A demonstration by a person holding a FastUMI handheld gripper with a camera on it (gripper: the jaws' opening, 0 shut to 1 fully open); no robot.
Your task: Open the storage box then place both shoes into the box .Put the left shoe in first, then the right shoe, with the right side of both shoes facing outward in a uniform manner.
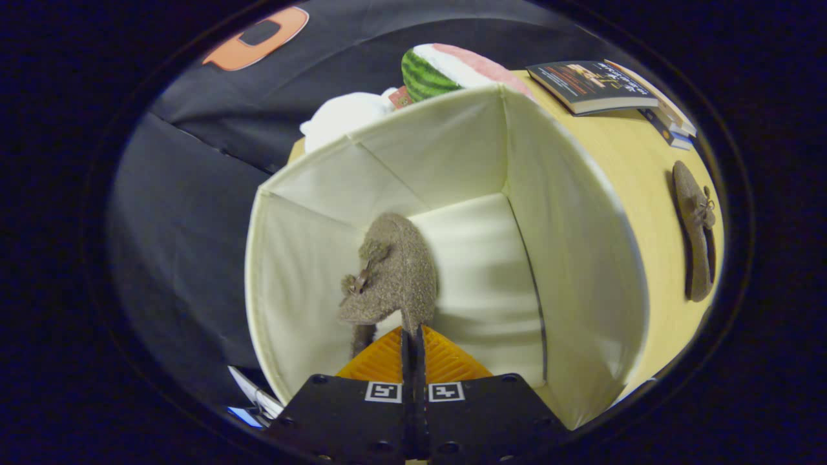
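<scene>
My gripper (412,330) is shut on the heel edge of a brown fuzzy shoe (394,271) with a small bow. The shoe hangs toe-down inside the open cream fabric storage box (575,213), near the box's left wall and above its pale floor. My orange fingers (378,358) pinch the shoe's rim with no gap between them. A second matching brown shoe (694,232) lies on the wooden table (636,161) outside the box, beyond its right wall.
Behind the box sit a watermelon-slice plush (452,68) and a white soft object (342,116). A stack of books (601,84) lies on the table at the back right. Black cloth hangs to the left of the box.
</scene>
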